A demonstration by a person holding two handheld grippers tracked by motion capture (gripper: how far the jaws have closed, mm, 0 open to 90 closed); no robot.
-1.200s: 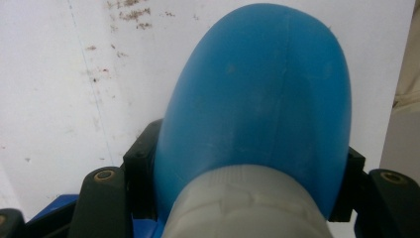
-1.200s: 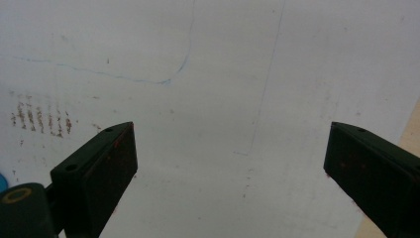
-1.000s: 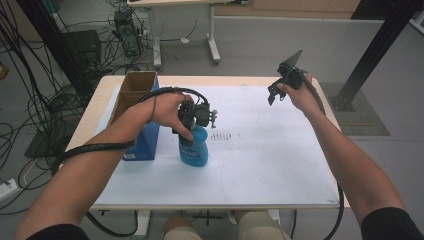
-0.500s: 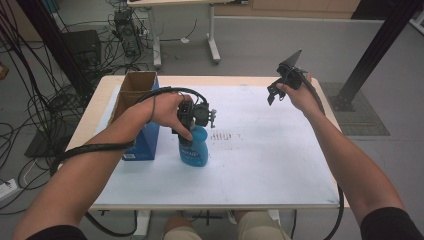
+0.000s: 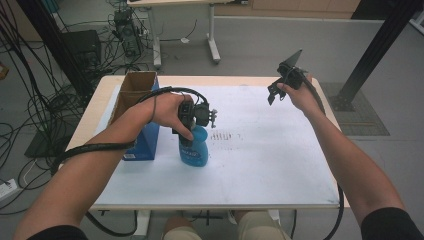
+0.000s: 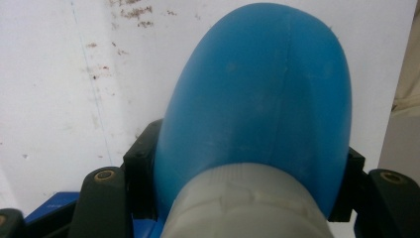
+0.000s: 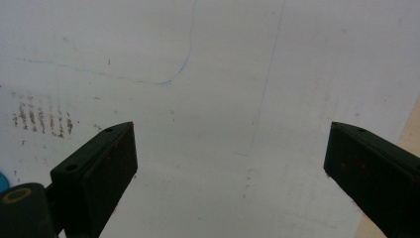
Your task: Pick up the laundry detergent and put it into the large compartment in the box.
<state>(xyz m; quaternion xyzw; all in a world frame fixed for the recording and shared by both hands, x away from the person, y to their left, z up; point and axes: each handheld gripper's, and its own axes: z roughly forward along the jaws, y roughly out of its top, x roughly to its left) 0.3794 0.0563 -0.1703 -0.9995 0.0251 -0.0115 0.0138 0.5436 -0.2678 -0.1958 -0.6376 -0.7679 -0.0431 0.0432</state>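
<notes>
A blue plastic bottle (image 5: 196,151) with a pale grey cap (image 6: 247,206) stands upright on the white table sheet (image 5: 260,150), left of centre. My left gripper (image 5: 188,141) comes down on it from above and is shut on the bottle's neck. In the left gripper view the black jaws press on both sides of the blue body (image 6: 257,99), just below the cap. My right gripper (image 5: 276,93) is held in the air over the far right of the table. Its jaws are wide open with nothing between them, and bare white sheet shows between the fingertips (image 7: 99,173).
An open cardboard box (image 5: 136,86) sits at the table's left edge, with a blue carton (image 5: 148,142) against its near side, right beside the bottle. Brown smudge marks (image 5: 225,135) lie on the sheet at centre. Cables and a table leg stand on the floor beyond.
</notes>
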